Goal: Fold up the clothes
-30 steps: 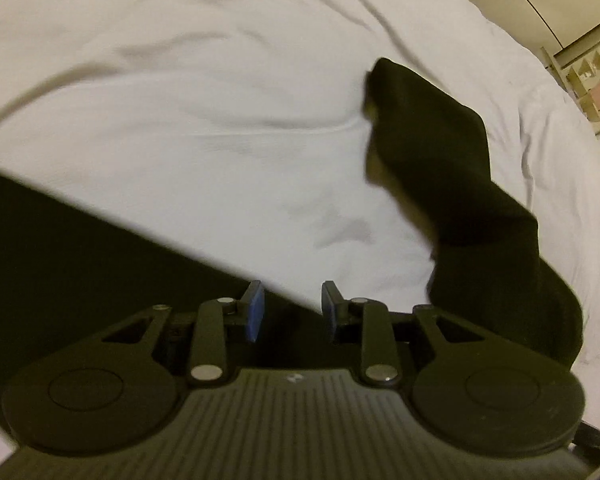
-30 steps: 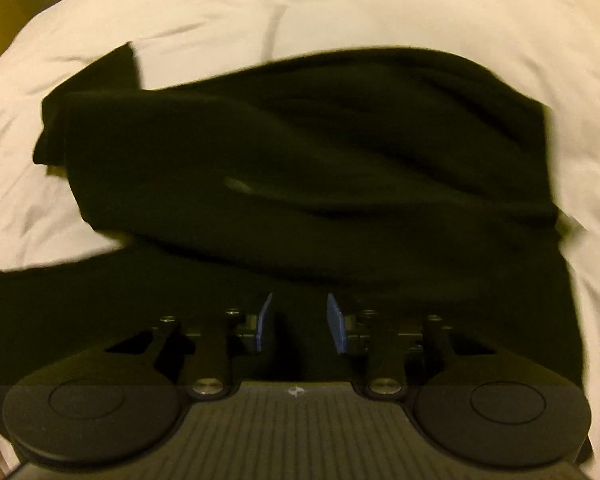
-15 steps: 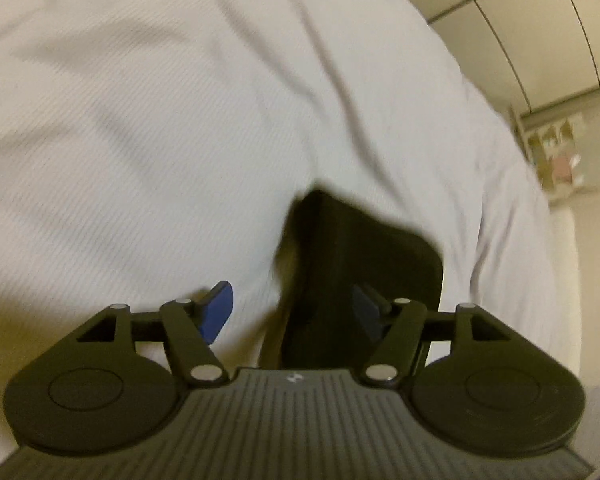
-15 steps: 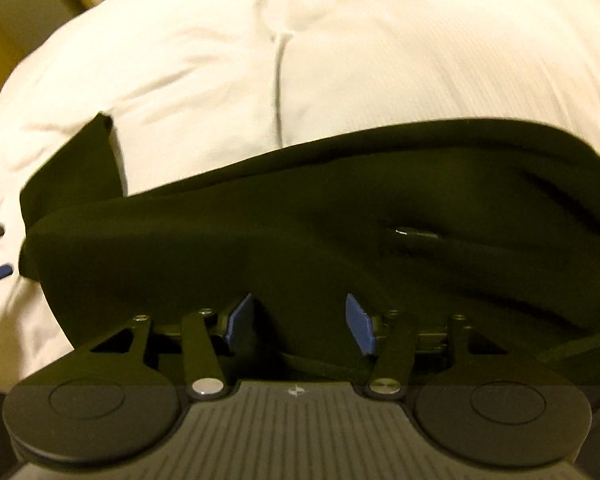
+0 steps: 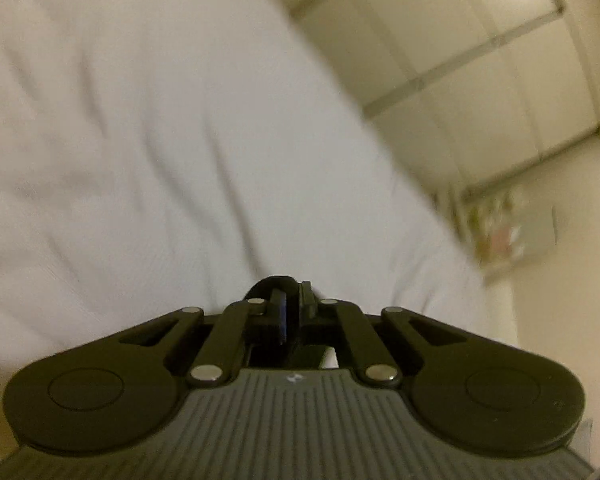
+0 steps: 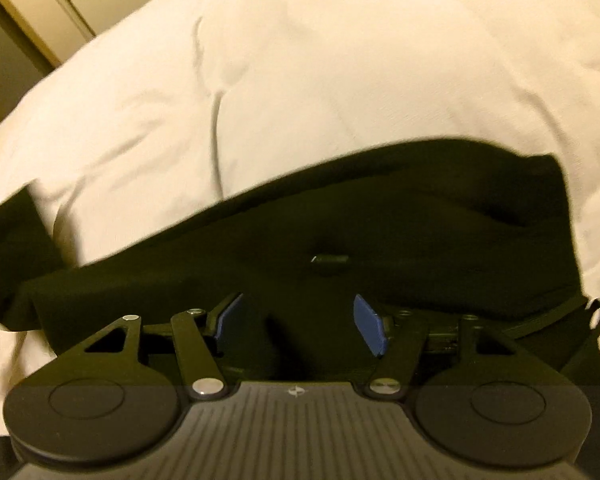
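The left gripper [image 5: 291, 312] is clamped on a corner of the black garment [image 6: 340, 240], evidently for folding; the right gripper [image 6: 296, 322] is opening above the garment, spread across the bed [image 6: 300, 80].

Left hand-held gripper [image 5: 291, 312] shut; right [image 6: 298, 326] opening

The right gripper [image 6: 296, 324] is hovering over a black garment [image 6: 380, 232] lying on the white bedding [image 6: 300, 80], its jaws opening, blue pads [image 6: 370, 326] apart, dark cloth between them.
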{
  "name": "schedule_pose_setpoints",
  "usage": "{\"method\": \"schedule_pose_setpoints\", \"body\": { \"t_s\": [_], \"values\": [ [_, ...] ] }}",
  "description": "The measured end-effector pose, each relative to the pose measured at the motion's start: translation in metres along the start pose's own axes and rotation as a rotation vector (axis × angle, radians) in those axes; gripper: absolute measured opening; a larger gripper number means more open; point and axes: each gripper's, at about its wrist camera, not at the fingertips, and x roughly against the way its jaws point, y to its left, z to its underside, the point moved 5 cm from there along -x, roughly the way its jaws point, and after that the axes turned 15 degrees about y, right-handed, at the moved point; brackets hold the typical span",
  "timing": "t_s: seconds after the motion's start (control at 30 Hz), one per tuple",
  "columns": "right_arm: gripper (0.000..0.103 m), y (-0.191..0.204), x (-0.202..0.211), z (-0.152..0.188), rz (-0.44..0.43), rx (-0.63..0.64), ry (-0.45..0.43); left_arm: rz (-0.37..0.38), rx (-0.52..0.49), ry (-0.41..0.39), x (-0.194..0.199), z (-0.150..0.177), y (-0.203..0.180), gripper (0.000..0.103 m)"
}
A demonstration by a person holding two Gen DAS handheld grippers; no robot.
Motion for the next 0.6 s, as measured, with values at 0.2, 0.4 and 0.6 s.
{"method": "schedule_pose_setpoints", "body": {
  "t_s": [0.2, 0.4, 0.6],
  "values": [
    [0.063, -0.006, 0.014, -0.009, -0.003, -0.01, -0.05, -0.295, -0.16, -0.051, 0.037, -0.048, -0.062, 0.033],
    [0.064, 0.001, 0.026, -0.004, -0.028, 0.004, -0.055, -0.608, -0.104, 0.165, -0.052, -0.04, 0.024, 0.033],
    [0.068, -0.013, 0.033, 0.022, -0.015, -0.028, -0.006, -0.559, 0.161, 0.201, 0.002, 0.028, 0.136, 0.037]
  ]
}}
